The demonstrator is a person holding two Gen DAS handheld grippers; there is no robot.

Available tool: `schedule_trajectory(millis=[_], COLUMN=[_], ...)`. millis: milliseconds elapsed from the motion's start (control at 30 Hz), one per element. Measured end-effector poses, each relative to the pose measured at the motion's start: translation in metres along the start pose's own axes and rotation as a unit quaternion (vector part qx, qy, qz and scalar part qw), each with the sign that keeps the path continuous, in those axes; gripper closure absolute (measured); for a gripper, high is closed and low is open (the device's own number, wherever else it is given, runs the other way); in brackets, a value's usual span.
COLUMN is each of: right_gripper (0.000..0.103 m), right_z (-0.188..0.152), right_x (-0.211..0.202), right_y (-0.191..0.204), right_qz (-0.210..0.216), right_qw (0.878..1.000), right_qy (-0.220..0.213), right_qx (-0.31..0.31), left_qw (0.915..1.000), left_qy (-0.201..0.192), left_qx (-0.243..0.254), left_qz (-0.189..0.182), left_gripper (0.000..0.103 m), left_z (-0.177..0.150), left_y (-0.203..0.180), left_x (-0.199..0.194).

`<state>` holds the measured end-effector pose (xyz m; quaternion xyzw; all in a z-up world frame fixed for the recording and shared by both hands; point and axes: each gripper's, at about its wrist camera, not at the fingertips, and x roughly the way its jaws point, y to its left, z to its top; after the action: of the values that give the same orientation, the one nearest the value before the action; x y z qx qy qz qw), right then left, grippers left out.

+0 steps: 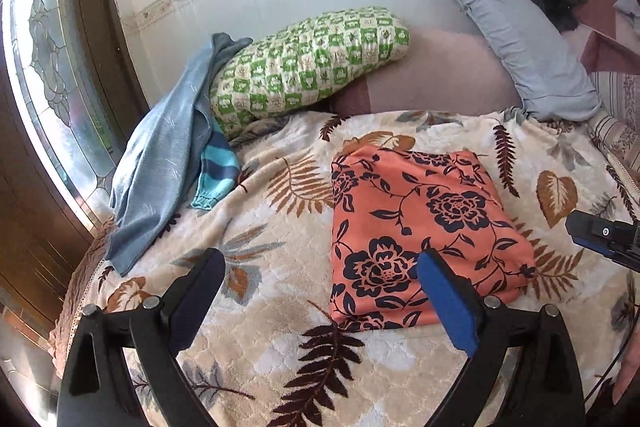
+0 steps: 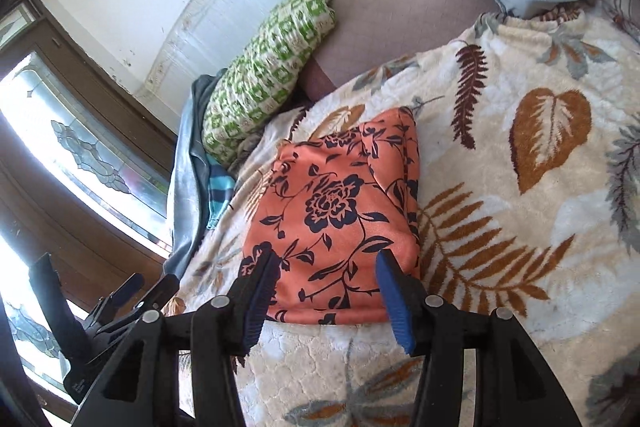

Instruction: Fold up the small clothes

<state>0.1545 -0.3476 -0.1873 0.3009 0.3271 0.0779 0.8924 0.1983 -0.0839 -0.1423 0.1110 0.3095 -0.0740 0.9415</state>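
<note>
- At the far left of my left view, a stained-glass window [image 1: 44, 75] fills the edge, in a dark wooden frame.
- Next to it, in the left third, a blue-grey garment [image 1: 160, 163] lies crumpled on the leaf-patterned blanket [image 1: 280, 327], with a teal striped sleeve [image 1: 214, 173] poking out from under it.
- Just right of those, upper centre, sits a green checked pillow [image 1: 308, 67]; a grey pillow [image 1: 520, 47] leans at upper right.
- My left claw [image 1: 322, 273] stands at lower centre, jaws wide apart and nothing between them; its right-hand finger overlaps the cloth's lower edge in the picture, but I cannot tell whether it touches it.
- The folded orange floral cloth [image 1: 420, 227] lies flat on the blanket, right of centre.
- In my right view, my right claw [image 2: 326, 267] is at the bottom centre, jaws apart, straddling the near edge of the orange cloth [image 2: 332, 203]; the pads do not press it.
</note>
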Motion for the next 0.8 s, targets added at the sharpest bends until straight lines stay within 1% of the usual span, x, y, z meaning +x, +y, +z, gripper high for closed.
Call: schedule_trajectory(millis=[233, 367, 467, 633, 700, 800], right_gripper=[0.047, 0.047, 0.047, 0.046, 0.046, 0.046], right_z=[-0.010, -0.019, -0.027, -0.038, -0.040, -0.042], right_x=[-0.025, -0.039, -0.049, -0.057, -0.056, -0.048], right_y=[0.024, 0.031, 0.035, 0.035, 0.033, 0.027], right_qz=[0.023, 0.033, 0.034, 0.045, 0.049, 0.059], right_qw=[0.998, 0.997, 0.996, 0.996, 0.996, 0.996], right_qy=[-0.034, -0.047, -0.054, -0.056, -0.055, -0.044], right_qx=[-0.036, -0.047, -0.055, -0.058, -0.055, -0.044], left_qw=[0.9992, 0.9985, 0.9984, 0.9977, 0.9974, 0.9975], left_qy=[-0.037, -0.050, -0.054, -0.064, -0.068, -0.063], left_qx=[0.006, 0.010, 0.005, 0.005, 0.002, -0.001], left_qz=[0.010, 0.020, 0.017, 0.020, 0.024, 0.032], left_gripper=[0.006, 0.006, 0.006, 0.006, 0.006, 0.006], left_z=[0.003, 0.003, 0.002, 0.003, 0.003, 0.003], left_y=[0.001, 0.000, -0.001, -0.002, -0.002, -0.001], left_x=[-0.050, -0.069, -0.079, -0.092, -0.095, -0.095])
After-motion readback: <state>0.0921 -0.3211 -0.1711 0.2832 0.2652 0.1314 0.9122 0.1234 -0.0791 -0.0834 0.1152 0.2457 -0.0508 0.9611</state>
